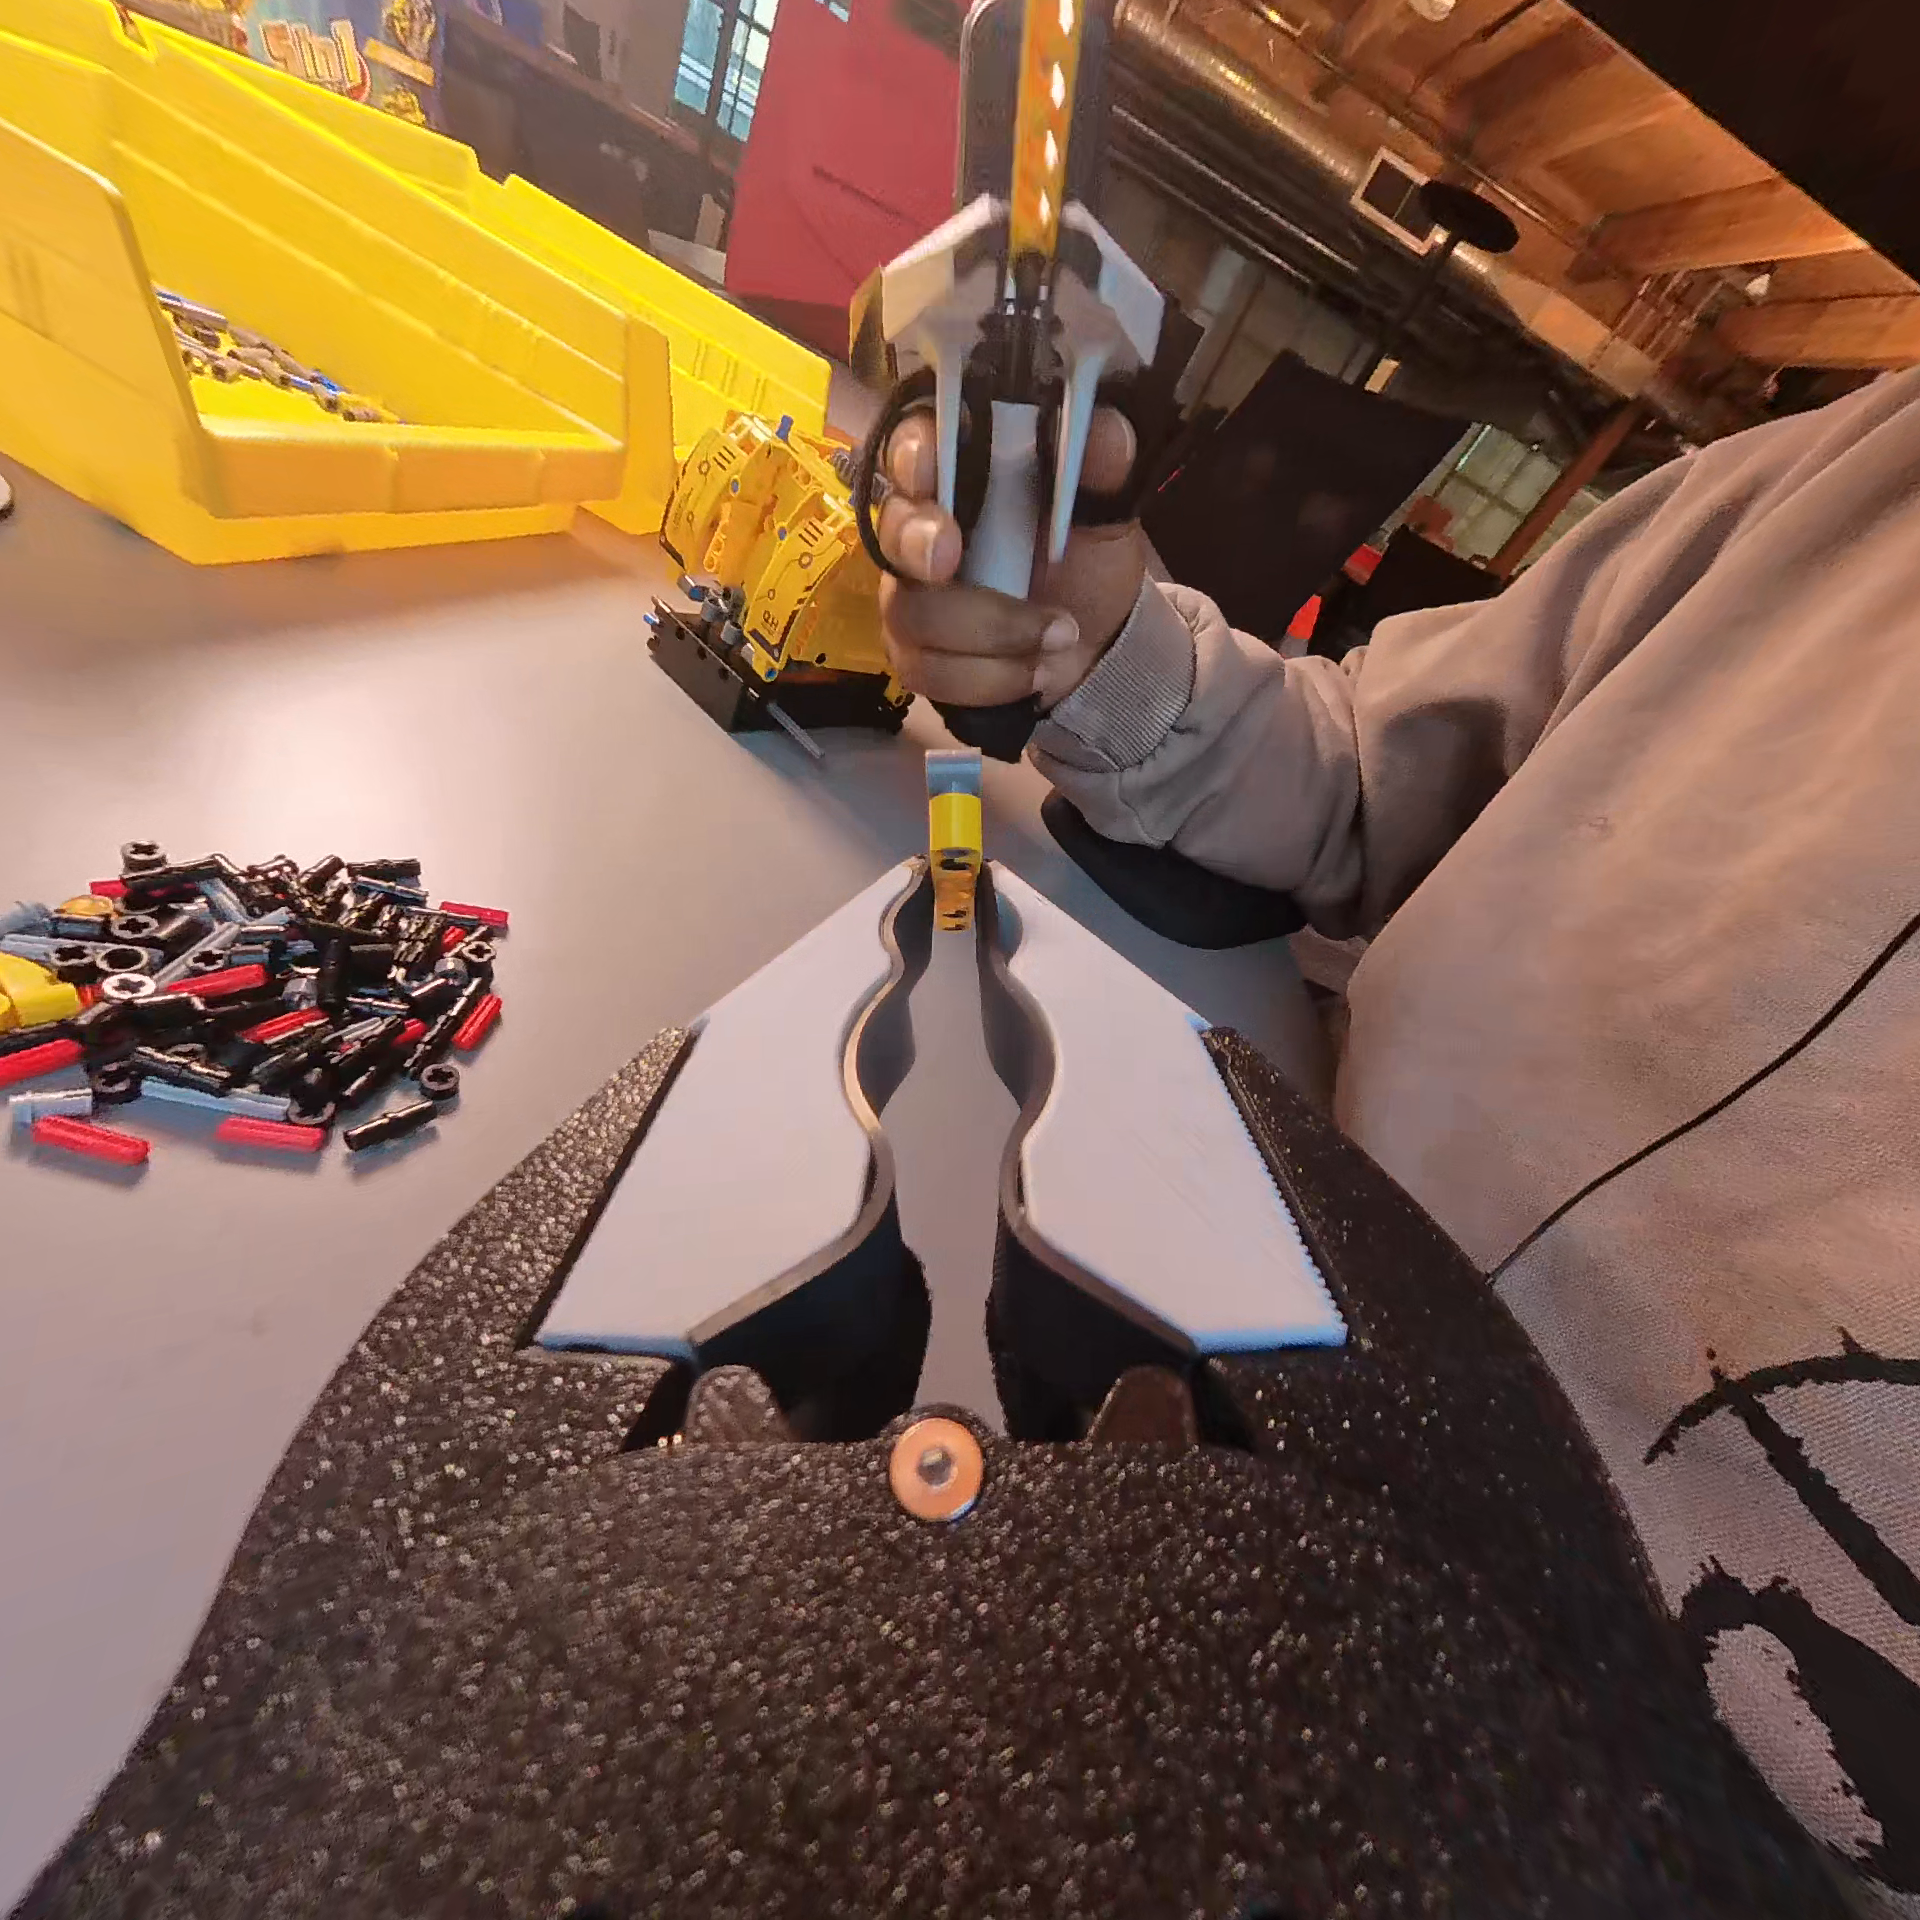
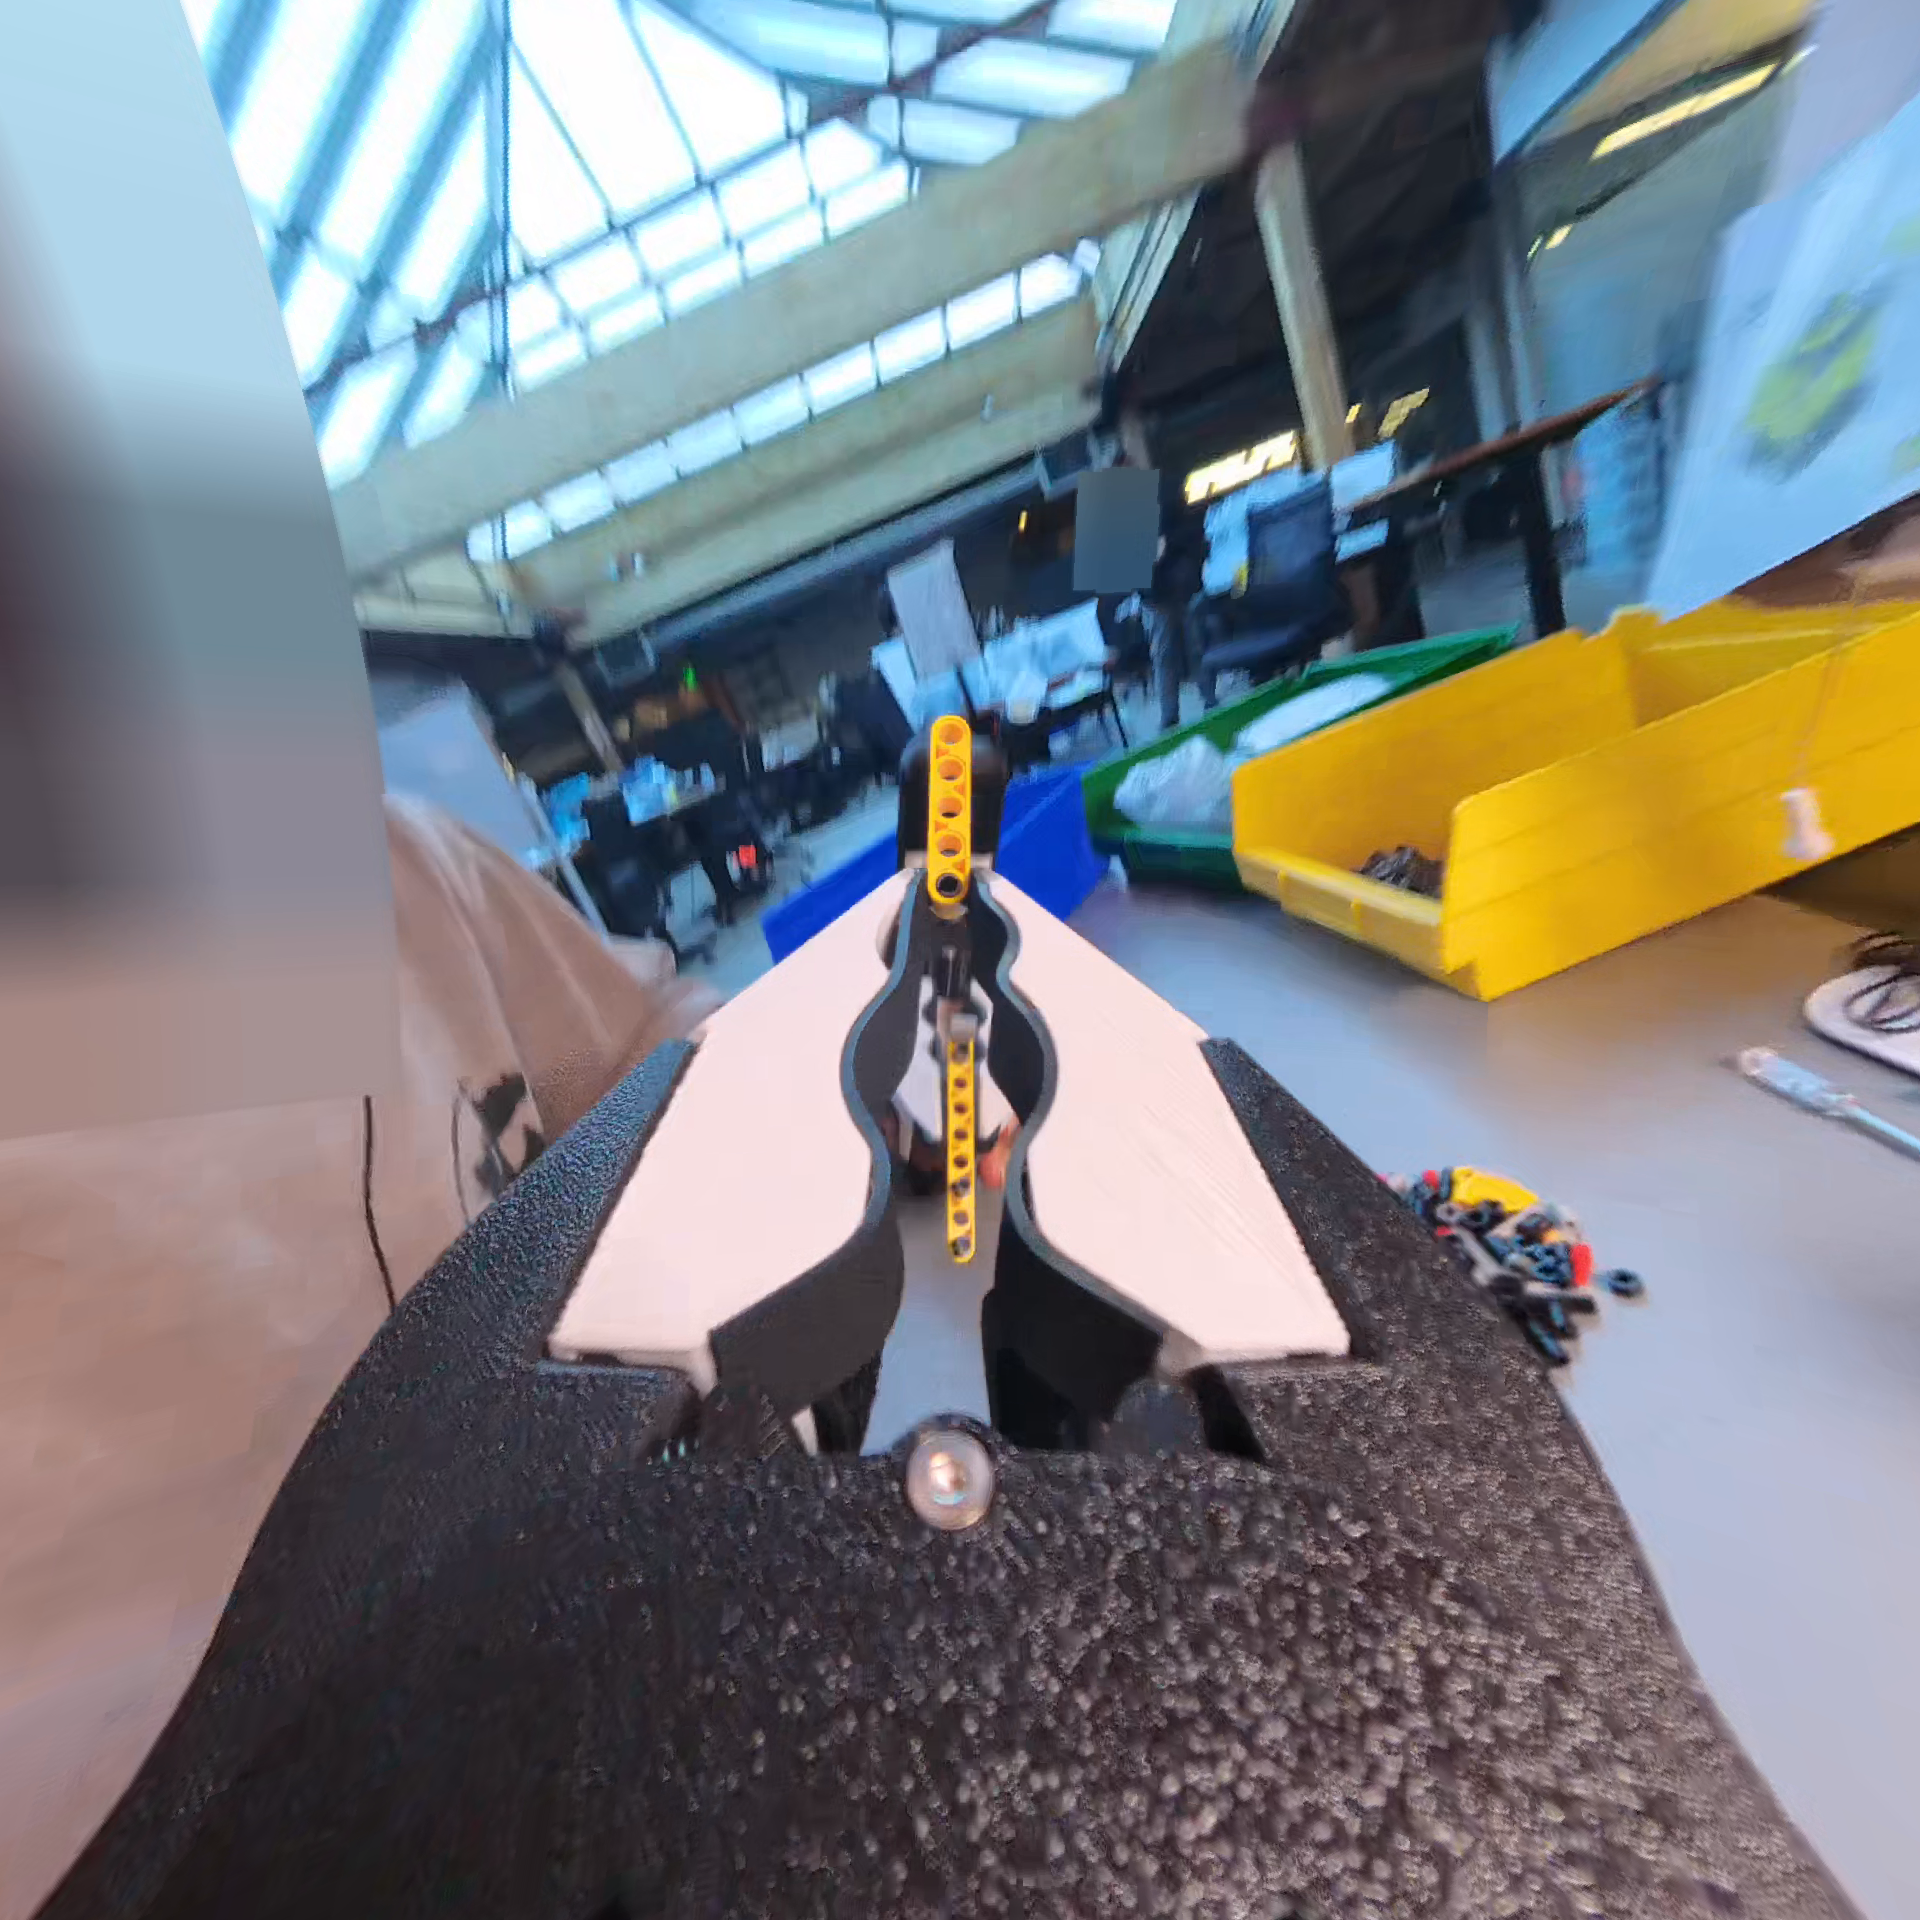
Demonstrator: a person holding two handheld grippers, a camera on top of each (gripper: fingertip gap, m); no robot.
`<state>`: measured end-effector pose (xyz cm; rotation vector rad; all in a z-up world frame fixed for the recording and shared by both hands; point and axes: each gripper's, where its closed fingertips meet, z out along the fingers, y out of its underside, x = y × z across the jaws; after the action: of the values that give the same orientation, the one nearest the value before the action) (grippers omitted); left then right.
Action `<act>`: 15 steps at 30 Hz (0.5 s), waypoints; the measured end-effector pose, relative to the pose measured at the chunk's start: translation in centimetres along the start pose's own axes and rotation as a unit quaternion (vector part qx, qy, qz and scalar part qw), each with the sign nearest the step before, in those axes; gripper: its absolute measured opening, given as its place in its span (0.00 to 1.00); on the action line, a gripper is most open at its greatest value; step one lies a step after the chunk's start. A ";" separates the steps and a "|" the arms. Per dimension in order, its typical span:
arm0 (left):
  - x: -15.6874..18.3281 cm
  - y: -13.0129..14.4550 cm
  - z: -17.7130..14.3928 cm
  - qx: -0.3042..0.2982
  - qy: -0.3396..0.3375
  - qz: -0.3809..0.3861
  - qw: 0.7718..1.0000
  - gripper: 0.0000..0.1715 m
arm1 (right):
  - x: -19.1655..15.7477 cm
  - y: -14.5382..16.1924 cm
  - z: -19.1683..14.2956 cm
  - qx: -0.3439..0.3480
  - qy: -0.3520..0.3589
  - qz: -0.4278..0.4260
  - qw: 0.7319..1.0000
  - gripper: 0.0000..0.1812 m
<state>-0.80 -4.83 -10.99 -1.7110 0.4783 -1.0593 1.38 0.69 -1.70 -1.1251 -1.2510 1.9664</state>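
Your right gripper (image 1: 1006, 312) shows motion-blurred in the left wrist view, its yellow beam (image 1: 1044, 114) cut off by the top edge. Your pile of small parts (image 1: 239, 997) runs off the left edge, single pieces too small to sort. The yellow bins (image 1: 312, 312) are cropped; their contents are unreadable. In the right wrist view the background hall is smeared, and the yellow bin (image 2: 1558, 790) holds a dark, indistinct heap.

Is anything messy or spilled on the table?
Yes: a heap of small black, red and grey pieces lies loose on the grey table, outside the yellow bins. Nothing looks broken.
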 end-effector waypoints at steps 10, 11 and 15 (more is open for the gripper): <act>-2.3 -0.4 -1.8 0.001 -0.052 -0.026 0.998 0.04 | 1.3 5.8 2.2 -0.098 0.027 -0.003 0.995 0.04; -2.6 0.0 -1.6 -0.009 -0.059 -0.027 0.998 0.04 | 1.5 6.1 2.2 -0.106 0.034 -0.014 0.994 0.04; -2.4 3.0 -0.6 -0.099 -0.069 -0.013 0.993 0.04 | 2.1 7.4 2.2 -0.153 0.070 -0.113 0.979 0.04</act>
<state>-2.11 -4.59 -14.63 -1.9556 0.4852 -0.9284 -1.70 -1.72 -8.69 -1.1835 -1.5660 1.5379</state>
